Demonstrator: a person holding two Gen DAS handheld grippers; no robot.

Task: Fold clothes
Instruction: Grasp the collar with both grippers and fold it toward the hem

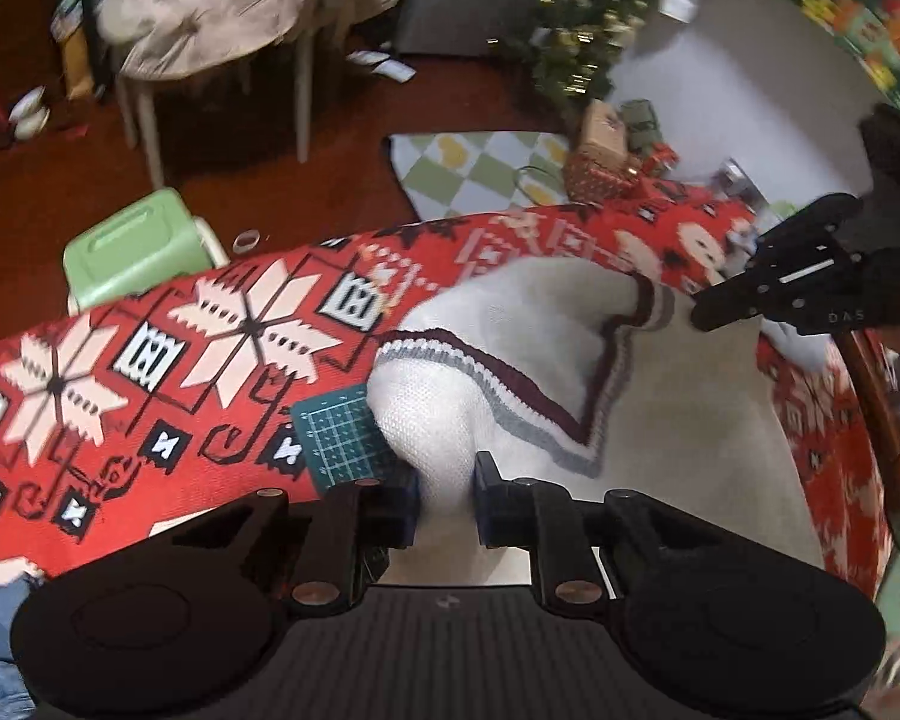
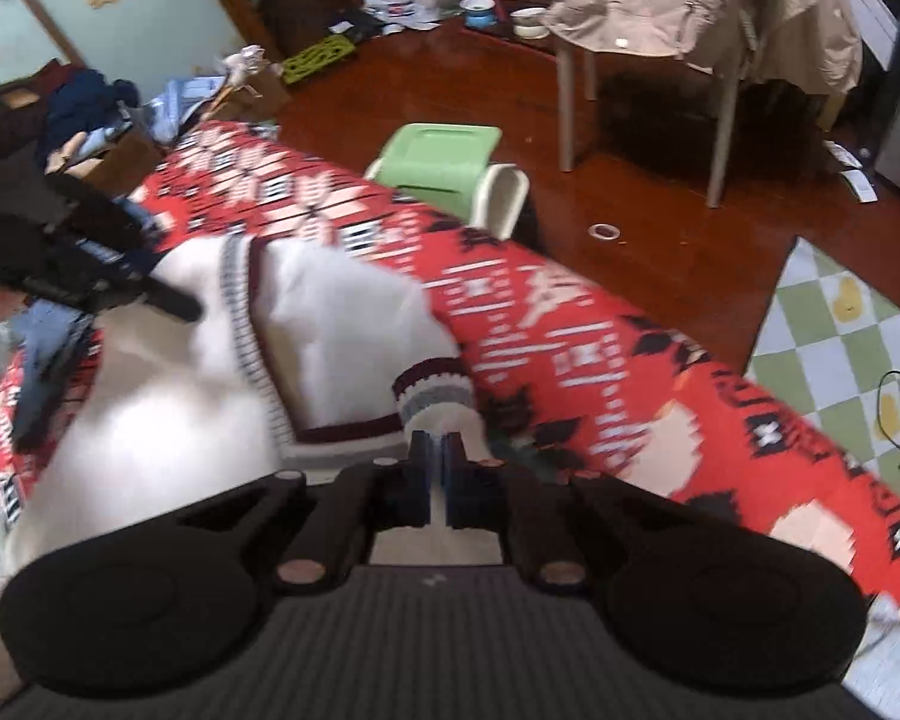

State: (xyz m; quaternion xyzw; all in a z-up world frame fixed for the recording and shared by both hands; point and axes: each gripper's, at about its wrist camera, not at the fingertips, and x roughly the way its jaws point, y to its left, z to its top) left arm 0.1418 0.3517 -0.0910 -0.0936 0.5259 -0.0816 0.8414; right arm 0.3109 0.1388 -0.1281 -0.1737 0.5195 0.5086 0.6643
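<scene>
Sweater lies white on red patterned tablecloth | left gripper clamped on a shoulder fold | right gripper pinching the striped cuff

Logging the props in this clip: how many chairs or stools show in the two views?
2. A light-legged chair draped with a beige coat stands on the wooden floor, and a green plastic stool sits by the table's far edge. Others may be hidden behind the clutter.
</scene>
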